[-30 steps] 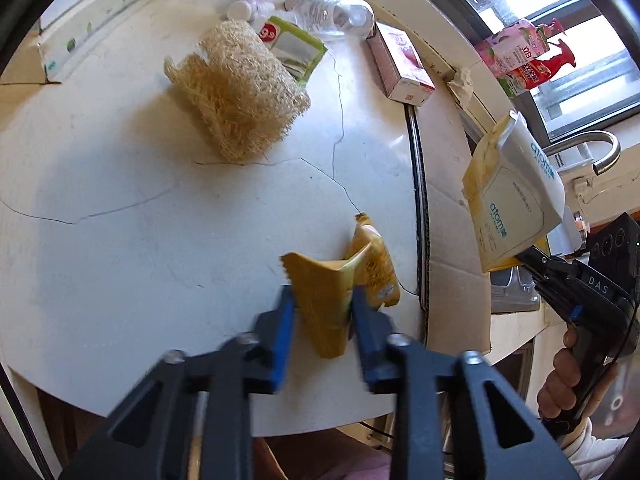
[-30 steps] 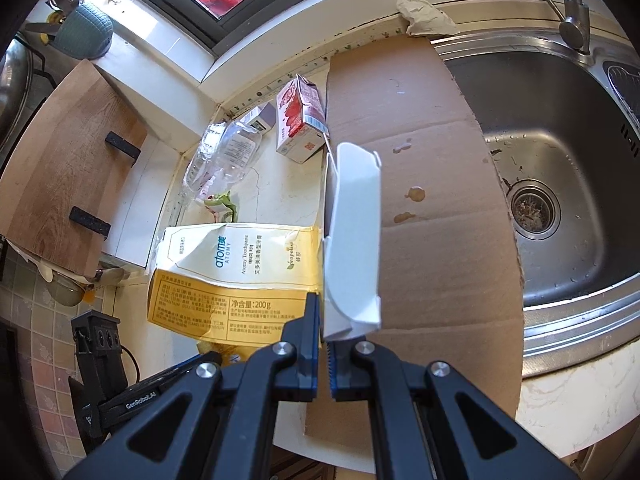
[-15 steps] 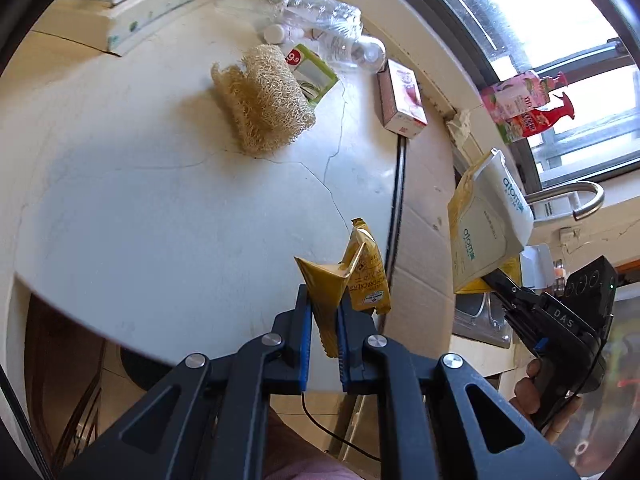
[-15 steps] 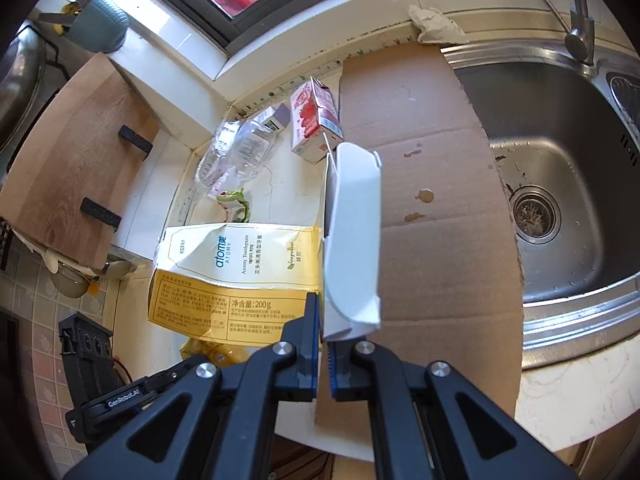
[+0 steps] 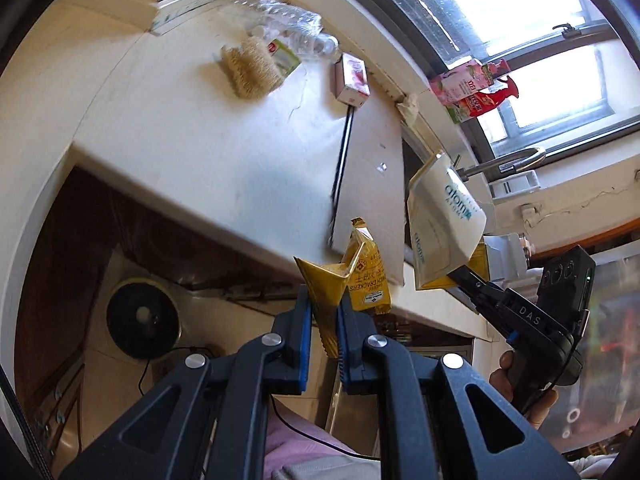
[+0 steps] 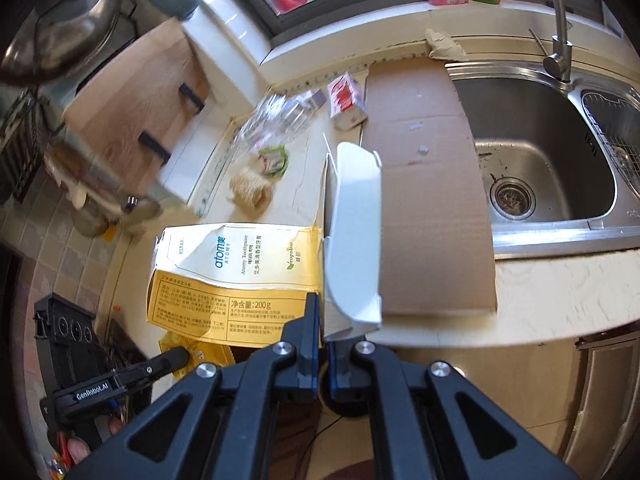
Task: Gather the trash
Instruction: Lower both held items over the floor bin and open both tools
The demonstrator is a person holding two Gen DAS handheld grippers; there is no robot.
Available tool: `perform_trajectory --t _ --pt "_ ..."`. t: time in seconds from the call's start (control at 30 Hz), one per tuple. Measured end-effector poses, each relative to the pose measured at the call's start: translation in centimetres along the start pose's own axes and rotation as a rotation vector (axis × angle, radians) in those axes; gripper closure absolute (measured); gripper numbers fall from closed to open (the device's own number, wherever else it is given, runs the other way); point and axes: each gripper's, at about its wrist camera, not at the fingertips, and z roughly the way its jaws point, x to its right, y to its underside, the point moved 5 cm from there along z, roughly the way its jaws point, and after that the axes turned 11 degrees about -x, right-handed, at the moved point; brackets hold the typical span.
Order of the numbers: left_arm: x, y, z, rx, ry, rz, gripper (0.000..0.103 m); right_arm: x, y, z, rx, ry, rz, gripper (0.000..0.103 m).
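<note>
Grippers, left point(image 5: 325, 322) clamped on wrapper point(image 5: 344, 276) and right point(image 6: 323, 346) on box point(image 6: 248, 276), have lifted both off the tabletop point(image 5: 208, 152), ready for binning.

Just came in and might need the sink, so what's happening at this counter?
A person is clearing trash with a handheld tool in each hand. The left tool is shut on a yellow cracker wrapper, and the right tool is shut on a flattened toothpaste box. Both pieces are held off the counter's front edge. A loofah, crushed bottle and small red carton remain on the counter.
</note>
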Motion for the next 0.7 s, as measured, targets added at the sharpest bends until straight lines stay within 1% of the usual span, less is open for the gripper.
perform_trajectory --t 0.1,0.2,0.3,0.37,0.43,0.5,0.63,0.7 --pt "-2.0 2.9 0.0 0.005 -0.041 -0.045 0.094 -0.9 2.1 0.9 -0.052 0.019 -0.069 0.100" --pt "-4.9 6.1 0.4 0.012 -0.117 -0.114 0.094 -1.6 4.4 2.4 -0.106 0.025 -0.142 0.100" --pt "-8.2 9.5 1.7 0.009 -0.203 -0.210 0.094 -2.5 6.9 3.8 -0.111 0.060 -0.249 0.100" --pt "-10.3 11.4 2.7 -0.007 -0.229 -0.266 0.094 -2.7 8.6 5.3 -0.137 0.067 -0.301 0.100" --pt "-12.2 12.9 3.8 -0.009 -0.256 -0.307 0.094 -2.3 10.6 7.8 -0.180 0.065 -0.333 0.100" --pt "-14.0 14.2 5.1 -0.008 -0.287 -0.335 0.094 -1.7 12.0 10.5 -0.224 0.069 -0.329 0.100" --pt "-18.1 15.3 8.2 -0.015 -0.340 -0.371 0.094 0.7 14.7 17.8 -0.339 0.096 -0.265 0.100" --pt "-20.3 15.6 10.0 -0.025 -0.371 -0.371 0.094 2.0 15.7 21.3 -0.372 0.148 -0.232 0.100"
